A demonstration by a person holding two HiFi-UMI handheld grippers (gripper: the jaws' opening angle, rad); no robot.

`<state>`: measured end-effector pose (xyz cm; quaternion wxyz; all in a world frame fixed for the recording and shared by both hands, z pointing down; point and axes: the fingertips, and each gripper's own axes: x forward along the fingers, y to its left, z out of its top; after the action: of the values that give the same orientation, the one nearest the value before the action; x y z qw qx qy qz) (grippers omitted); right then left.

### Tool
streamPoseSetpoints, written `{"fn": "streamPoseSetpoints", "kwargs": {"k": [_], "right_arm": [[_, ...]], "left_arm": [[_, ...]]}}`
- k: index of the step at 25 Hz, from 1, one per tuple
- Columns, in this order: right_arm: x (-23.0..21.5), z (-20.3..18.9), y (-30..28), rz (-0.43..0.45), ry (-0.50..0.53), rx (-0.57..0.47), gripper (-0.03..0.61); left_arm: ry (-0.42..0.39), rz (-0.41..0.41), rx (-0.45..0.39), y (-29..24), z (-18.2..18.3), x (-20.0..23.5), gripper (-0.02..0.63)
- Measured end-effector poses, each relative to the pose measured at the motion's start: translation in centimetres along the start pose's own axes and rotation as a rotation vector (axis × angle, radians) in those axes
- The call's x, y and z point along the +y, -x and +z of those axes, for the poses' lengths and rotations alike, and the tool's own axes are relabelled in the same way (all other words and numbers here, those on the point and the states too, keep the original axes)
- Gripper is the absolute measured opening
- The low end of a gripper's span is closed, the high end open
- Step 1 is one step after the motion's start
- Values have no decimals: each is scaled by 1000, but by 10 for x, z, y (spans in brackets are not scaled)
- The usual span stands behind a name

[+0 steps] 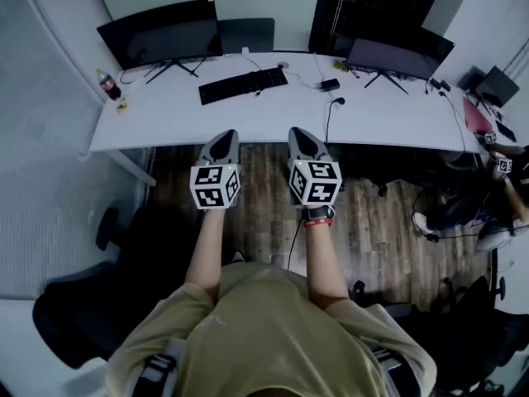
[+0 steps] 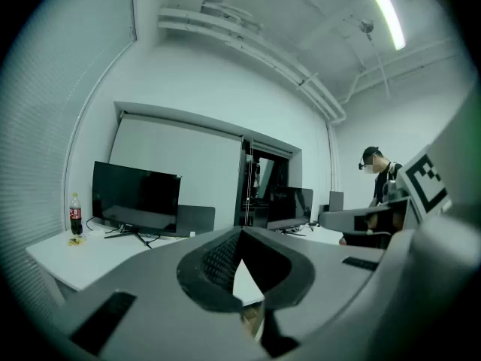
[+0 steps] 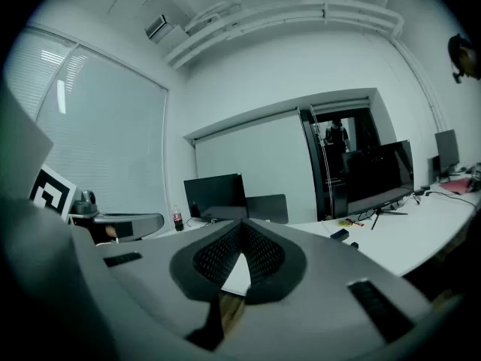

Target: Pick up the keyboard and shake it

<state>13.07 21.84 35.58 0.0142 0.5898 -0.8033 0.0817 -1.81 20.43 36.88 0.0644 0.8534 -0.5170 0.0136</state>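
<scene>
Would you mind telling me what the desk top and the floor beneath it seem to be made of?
Desk top: likely laminated board, smooth matte white, no grain showing. Floor: wood or wood-look laminate, brown planks with visible seams.

- The left gripper (image 1: 224, 136) is held out ahead of the torso, tips pointing forward — its jaws are closed together with nothing between them.
- The right gripper (image 1: 298, 132) sits near it at about the same height, jaws likewise pressed together and empty.
- The left marker cube (image 1: 215, 185) and the right marker cube (image 1: 316, 182) face up toward the head.
- The left forearm (image 1: 207, 251) and the right forearm (image 1: 324, 263), both bare, reach forward roughly parallel.
</scene>
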Motion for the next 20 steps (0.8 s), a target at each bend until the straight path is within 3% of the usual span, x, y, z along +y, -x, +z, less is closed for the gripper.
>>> {"fn": "streamPoseSetpoints", "kwargs": {"k": [11,20], "right_arm": [[-20,-33,29,52,-51,41,20],[-40,-38,-11,75,-73,42,20]], "left_arm": [[-22,13,45,4,-29,-40,18],[-23,-2,53,-42,-40,-42,18]]}}
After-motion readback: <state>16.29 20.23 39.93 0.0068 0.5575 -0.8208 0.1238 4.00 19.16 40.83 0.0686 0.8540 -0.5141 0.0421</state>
